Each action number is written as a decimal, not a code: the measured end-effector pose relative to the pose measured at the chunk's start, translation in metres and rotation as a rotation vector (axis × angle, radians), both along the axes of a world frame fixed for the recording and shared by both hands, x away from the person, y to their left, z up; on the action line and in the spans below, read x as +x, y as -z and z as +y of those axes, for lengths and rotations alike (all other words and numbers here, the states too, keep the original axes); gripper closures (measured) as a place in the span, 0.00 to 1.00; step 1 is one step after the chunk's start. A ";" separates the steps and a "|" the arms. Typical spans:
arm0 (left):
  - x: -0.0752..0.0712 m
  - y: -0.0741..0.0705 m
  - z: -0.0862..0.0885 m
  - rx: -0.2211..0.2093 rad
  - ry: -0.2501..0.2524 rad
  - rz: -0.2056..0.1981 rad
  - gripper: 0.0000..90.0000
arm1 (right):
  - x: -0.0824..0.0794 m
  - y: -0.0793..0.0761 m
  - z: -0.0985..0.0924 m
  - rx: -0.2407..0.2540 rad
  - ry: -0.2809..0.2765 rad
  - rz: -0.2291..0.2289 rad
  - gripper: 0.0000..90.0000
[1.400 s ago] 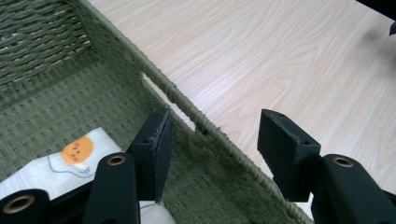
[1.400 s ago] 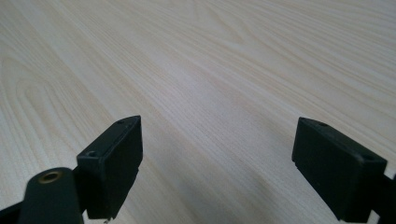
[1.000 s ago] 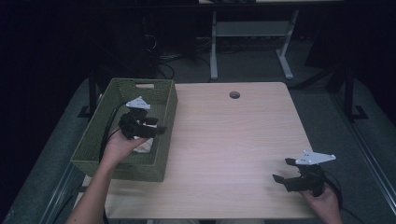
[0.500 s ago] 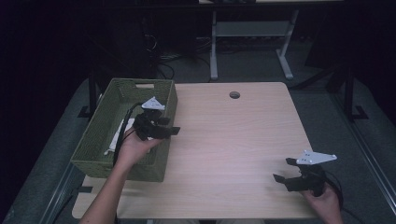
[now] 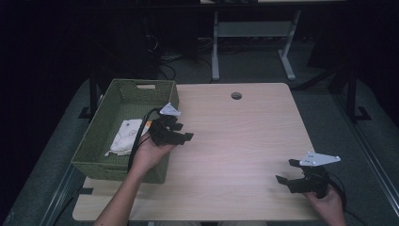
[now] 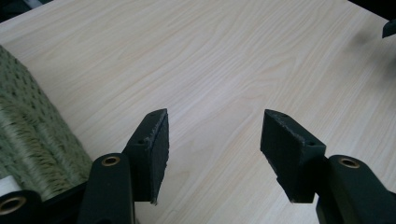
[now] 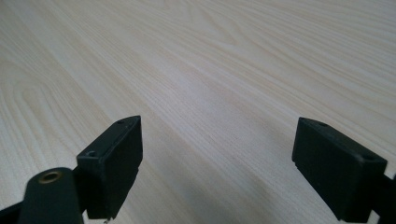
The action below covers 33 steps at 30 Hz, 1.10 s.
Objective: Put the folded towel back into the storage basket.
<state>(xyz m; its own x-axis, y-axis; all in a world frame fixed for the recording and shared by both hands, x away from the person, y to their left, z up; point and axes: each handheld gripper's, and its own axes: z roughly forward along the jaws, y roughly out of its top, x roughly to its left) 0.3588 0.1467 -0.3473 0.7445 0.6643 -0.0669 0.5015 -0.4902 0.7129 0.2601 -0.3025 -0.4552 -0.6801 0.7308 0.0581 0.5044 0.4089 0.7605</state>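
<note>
left gripper (image 5: 181, 132): released, nothing between the jaws, which have just been opening a little wider; it hangs over the basket's right wall, pointing out across the desk (image 5: 244, 141).
left gripper's own view: both pads (image 6: 156, 144) bare, light wood under them, a strip of green weave at the left edge.
right gripper (image 5: 288, 175): released and empty, low over the desk near its front right corner; its own view has bare wood between wide-set pads (image 7: 114, 158).
cloth (image 5: 123, 137): white, crumpled, on the floor of the basket (image 5: 94, 157), just left of the left hand (image 5: 149, 153) and apart from both grippers.
basket: green, woven, on the left end of the desk, a handle slot in its far wall.
step in hand: as I read it, the cloth has been dropped in the basket and the left gripper is coming away empty.
doing it well: lift clear of the right wall before swinging across, so neither jaws nor cable (image 5: 137, 141) catch the rim or drag the cloth back out; leave the right gripper resting where it is.
hard to make out: the room beyond the desk is dark; the cloth's folds and any marking on it are too small to read; the cable crosses one edge of it, and whether the two touch I cannot tell.
cut off: both forearms run off the bottom edge.
hole (image 5: 236, 95): a small round one near the far edge of the desk.
</note>
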 end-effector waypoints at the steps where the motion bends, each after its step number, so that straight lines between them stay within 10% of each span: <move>1: 0.000 0.001 -0.001 0.002 0.004 -0.002 0.47 | 0.000 0.000 0.000 -0.001 0.000 0.000 0.18; 33: -0.017 0.020 -0.058 -0.055 -0.026 -0.026 0.45 | -0.001 0.001 0.001 -0.010 0.002 0.005 0.18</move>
